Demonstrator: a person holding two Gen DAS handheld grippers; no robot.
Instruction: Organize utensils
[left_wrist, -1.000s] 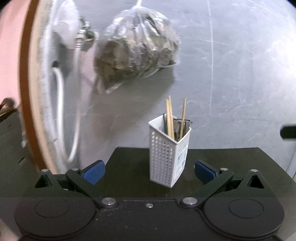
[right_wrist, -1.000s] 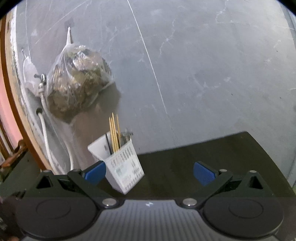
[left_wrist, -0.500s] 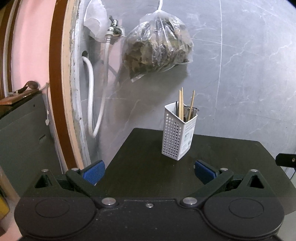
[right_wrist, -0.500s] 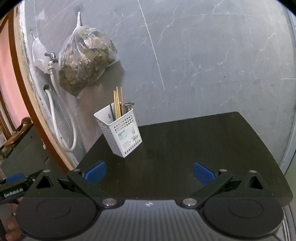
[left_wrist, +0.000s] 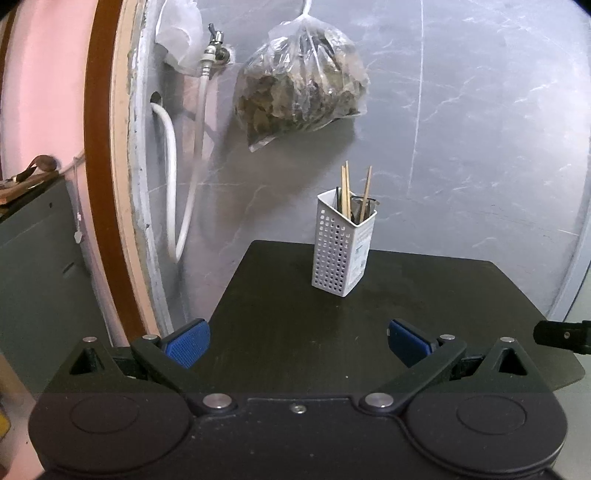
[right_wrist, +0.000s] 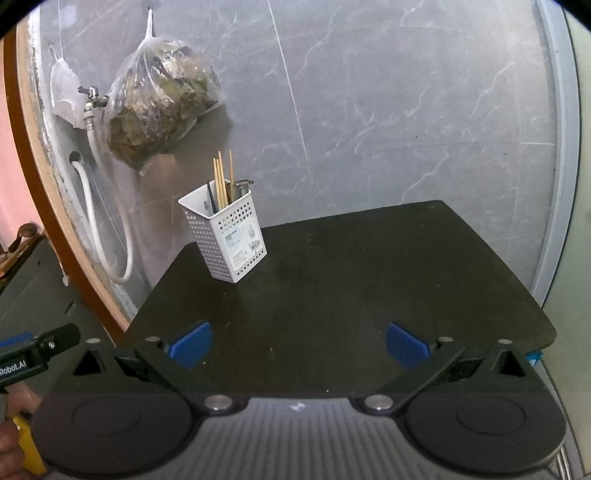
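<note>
A white perforated utensil holder (left_wrist: 341, 250) (right_wrist: 228, 236) stands upright at the far left part of a black table (left_wrist: 369, 325) (right_wrist: 351, 288). Wooden chopsticks (left_wrist: 347, 192) (right_wrist: 221, 181) and a metal utensil (right_wrist: 240, 187) stick out of its top. My left gripper (left_wrist: 297, 345) is open and empty, well short of the holder. My right gripper (right_wrist: 299, 343) is also open and empty, over the near part of the table, with the holder ahead to its left. The tip of the right gripper shows at the right edge of the left wrist view.
A clear plastic bag of dried leaves (left_wrist: 303, 92) (right_wrist: 159, 107) hangs on the grey marble wall behind the holder. A tap (left_wrist: 216, 40) with white hoses (left_wrist: 170, 184) is left of it, beside a brown door frame (left_wrist: 99, 184). A hand (right_wrist: 9, 446) holds the left gripper's handle.
Both grippers have pulled back and away from the holder, which now looks smaller and farther off. More of the black table shows. Both stay open.
</note>
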